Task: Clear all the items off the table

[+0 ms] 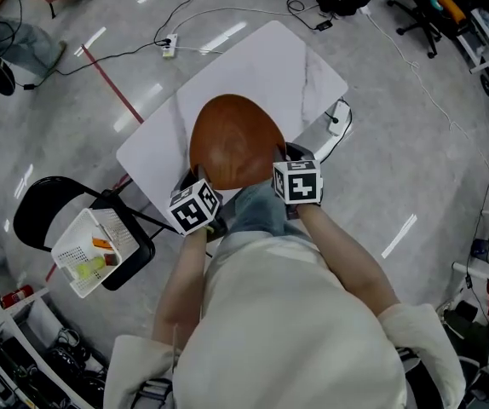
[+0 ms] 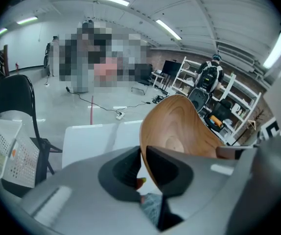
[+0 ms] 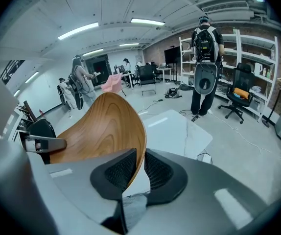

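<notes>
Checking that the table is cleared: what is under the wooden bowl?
The white table, bare wherever it shows around the wooden bowl, which the left gripper and right gripper clamp by its rim. The patch straight beneath the bowl is covered.

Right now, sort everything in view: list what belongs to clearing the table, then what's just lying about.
Job: wooden bowl, gripped at its rim by left tool and right tool; white table; white basket on the black chair, probably.
Lying about: power strip, red floor tape.
</notes>
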`<state>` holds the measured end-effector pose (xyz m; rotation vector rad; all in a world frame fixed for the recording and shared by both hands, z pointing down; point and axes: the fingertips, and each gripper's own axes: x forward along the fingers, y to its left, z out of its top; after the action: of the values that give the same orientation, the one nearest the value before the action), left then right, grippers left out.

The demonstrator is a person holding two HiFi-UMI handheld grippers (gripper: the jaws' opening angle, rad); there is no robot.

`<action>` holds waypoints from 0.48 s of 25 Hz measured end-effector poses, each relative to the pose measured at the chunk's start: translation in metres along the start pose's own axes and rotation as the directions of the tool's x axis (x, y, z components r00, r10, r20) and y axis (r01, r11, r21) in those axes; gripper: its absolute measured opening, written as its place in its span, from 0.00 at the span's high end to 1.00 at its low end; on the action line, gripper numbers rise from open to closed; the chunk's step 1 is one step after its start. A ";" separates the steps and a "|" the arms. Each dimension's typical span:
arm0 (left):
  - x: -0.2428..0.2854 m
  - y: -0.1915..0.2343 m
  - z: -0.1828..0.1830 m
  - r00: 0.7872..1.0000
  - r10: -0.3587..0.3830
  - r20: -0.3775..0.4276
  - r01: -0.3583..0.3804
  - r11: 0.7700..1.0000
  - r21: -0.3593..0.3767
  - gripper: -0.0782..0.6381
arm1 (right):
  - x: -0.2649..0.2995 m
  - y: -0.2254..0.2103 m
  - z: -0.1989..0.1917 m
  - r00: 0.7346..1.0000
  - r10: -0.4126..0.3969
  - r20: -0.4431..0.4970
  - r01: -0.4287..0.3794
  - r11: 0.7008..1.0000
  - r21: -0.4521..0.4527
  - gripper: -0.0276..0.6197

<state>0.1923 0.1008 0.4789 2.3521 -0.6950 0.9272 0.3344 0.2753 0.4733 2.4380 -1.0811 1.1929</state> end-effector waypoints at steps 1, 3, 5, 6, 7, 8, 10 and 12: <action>-0.004 0.002 -0.002 1.000 0.001 0.002 -0.001 1.000 -0.001 0.84 | -0.003 0.003 -0.001 1.000 0.003 0.000 -0.003 1.000 -0.004 0.88; -0.012 0.005 -0.005 1.000 0.007 0.010 -0.007 1.000 -0.006 0.84 | -0.008 0.008 -0.005 1.000 0.011 -0.002 -0.011 1.000 -0.012 0.88; -0.021 0.008 -0.008 1.000 0.017 0.021 -0.016 1.000 -0.018 0.84 | -0.012 0.012 -0.008 1.000 0.023 -0.005 -0.023 0.999 -0.021 0.88; -0.026 0.010 -0.010 0.999 0.023 0.025 -0.022 0.999 -0.024 0.84 | -0.014 0.015 -0.010 0.999 0.031 -0.008 -0.031 0.999 -0.026 0.88; -0.031 0.012 -0.012 0.999 0.030 0.028 -0.029 0.999 -0.031 0.84 | -0.015 0.018 -0.011 0.999 0.040 -0.010 -0.040 0.999 -0.032 0.88; -0.036 0.015 -0.014 0.999 0.038 0.032 -0.037 0.999 -0.038 0.84 | -0.017 0.022 -0.012 0.999 0.050 -0.011 -0.050 0.998 -0.040 0.88; -0.046 0.024 -0.017 0.997 0.062 0.044 -0.059 0.996 -0.062 0.84 | -0.018 0.033 -0.012 0.997 0.075 -0.014 -0.075 0.995 -0.062 0.88; -0.056 0.036 -0.020 0.994 0.092 0.059 -0.086 0.991 -0.098 0.84 | -0.016 0.047 -0.010 0.994 0.105 -0.020 -0.107 0.990 -0.092 0.88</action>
<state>0.1250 0.1016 0.4613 2.2907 -0.8567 0.8409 0.2891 0.2558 0.4620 2.3244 -1.2469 1.1616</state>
